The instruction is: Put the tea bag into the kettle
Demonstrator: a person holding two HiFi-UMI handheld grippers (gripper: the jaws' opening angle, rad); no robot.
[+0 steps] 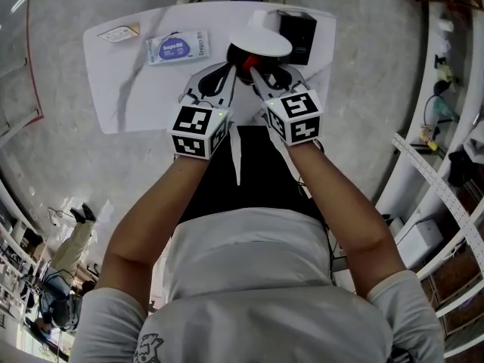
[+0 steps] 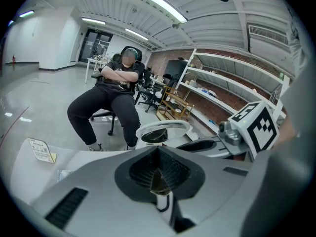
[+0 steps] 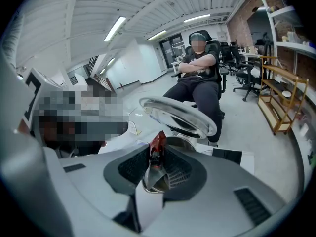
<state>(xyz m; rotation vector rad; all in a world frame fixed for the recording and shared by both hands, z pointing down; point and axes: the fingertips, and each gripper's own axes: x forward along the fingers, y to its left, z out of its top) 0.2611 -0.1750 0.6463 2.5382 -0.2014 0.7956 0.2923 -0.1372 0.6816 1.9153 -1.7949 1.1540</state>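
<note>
On the white worktop (image 1: 144,89) stands the kettle (image 1: 261,42), its round lid tilted open above the mouth. Both grippers are at its near side, their tips close together. The right gripper (image 3: 157,153) pinches the red tea bag (image 3: 157,143) between its jaws. The bag stands upright at the tips, just in front of the kettle's open mouth and below the raised lid. In the head view the tea bag shows as a red spot at the kettle's near rim, between the two grippers. The left gripper (image 2: 158,152) has its jaws pressed together. A small brownish patch sits low in the seam, and I cannot tell what it is. On the worktop left of the kettle lie a pack of wipes (image 1: 178,48) and a small card (image 1: 119,32). A black box (image 1: 299,32) stands just beside the kettle on the right.
</note>
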